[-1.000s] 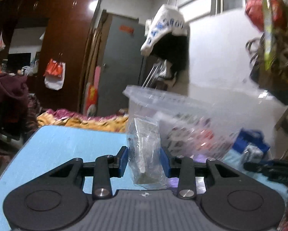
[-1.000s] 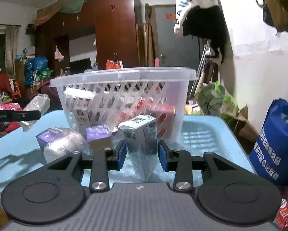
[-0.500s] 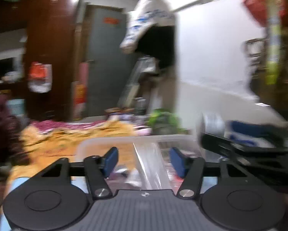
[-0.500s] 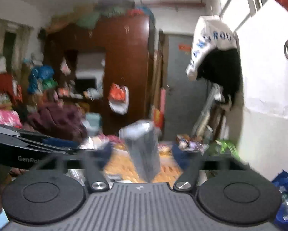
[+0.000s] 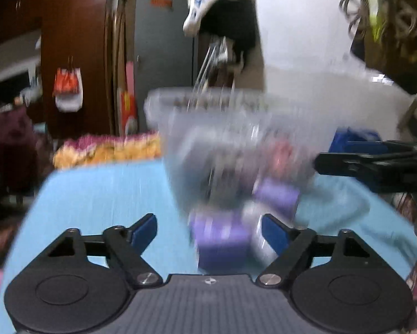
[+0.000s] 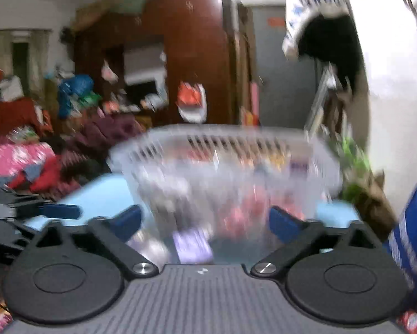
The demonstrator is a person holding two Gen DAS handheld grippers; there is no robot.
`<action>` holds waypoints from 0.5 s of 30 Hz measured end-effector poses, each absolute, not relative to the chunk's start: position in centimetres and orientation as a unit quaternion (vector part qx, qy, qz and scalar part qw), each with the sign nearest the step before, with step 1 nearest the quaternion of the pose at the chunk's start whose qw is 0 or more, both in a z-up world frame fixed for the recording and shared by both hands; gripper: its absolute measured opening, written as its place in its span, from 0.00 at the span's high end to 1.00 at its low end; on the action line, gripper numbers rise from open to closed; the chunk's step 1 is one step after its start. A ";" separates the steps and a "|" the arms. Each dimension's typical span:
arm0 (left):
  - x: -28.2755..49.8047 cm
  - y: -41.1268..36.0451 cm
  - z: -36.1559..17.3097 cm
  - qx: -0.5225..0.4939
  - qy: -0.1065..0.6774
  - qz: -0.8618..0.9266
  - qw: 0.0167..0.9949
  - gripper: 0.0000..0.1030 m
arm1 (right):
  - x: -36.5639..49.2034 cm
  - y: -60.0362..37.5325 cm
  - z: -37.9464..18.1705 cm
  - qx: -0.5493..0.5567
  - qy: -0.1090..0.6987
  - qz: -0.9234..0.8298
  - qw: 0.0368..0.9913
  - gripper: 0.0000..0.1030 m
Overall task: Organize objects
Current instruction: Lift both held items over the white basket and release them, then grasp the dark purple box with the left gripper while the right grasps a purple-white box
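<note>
The left gripper (image 5: 208, 229) has just been opening, its blue pads spread with nothing pressed between them — a blurred purple box (image 5: 222, 246) lies on the blue table (image 5: 102, 194) beyond. Past it stands the clear basket (image 6: 225, 167), packets inside. The right gripper (image 6: 205, 221), jaws apart after closing slightly, grips nothing.

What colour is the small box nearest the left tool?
Purple box, clearest in the left wrist view.

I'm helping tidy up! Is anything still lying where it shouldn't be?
Yes. A purple box and a silvery packet beside it lie on the blue table, outside the clear basket that holds the other packets. The pictures are blurry, so finer details are unclear.
</note>
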State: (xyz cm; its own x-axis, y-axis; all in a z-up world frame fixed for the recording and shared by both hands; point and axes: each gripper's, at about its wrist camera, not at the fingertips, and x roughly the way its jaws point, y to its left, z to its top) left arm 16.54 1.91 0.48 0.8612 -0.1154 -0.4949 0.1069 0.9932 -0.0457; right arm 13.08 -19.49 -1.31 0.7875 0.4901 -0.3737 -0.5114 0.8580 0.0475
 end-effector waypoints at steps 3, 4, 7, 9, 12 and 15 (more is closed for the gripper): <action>16.3 2.5 -0.8 -0.023 0.268 -0.067 0.961 0.20 | 15.4 -18.7 -3.8 -0.024 0.245 0.270 0.931 0.41; 16.3 2.6 -1.1 -0.022 0.271 -0.069 0.960 0.20 | 16.1 -18.5 -4.2 -0.011 0.255 0.284 0.924 0.41; 16.7 2.0 -1.6 -0.010 0.277 -0.063 0.959 0.20 | 16.7 -17.4 -4.7 -0.015 0.262 0.287 0.921 0.39; 16.5 2.0 -1.8 -0.005 0.280 -0.063 0.958 0.20 | 16.8 -16.5 -5.1 -0.039 0.269 0.272 0.923 0.39; 17.1 1.8 -1.9 0.003 0.291 -0.049 0.956 0.20 | 16.1 -16.7 -5.4 -0.034 0.274 0.279 0.920 0.44; 17.7 1.4 -2.0 0.006 0.295 -0.043 0.954 0.20 | 15.2 -18.0 -5.6 -0.027 0.272 0.286 0.918 0.53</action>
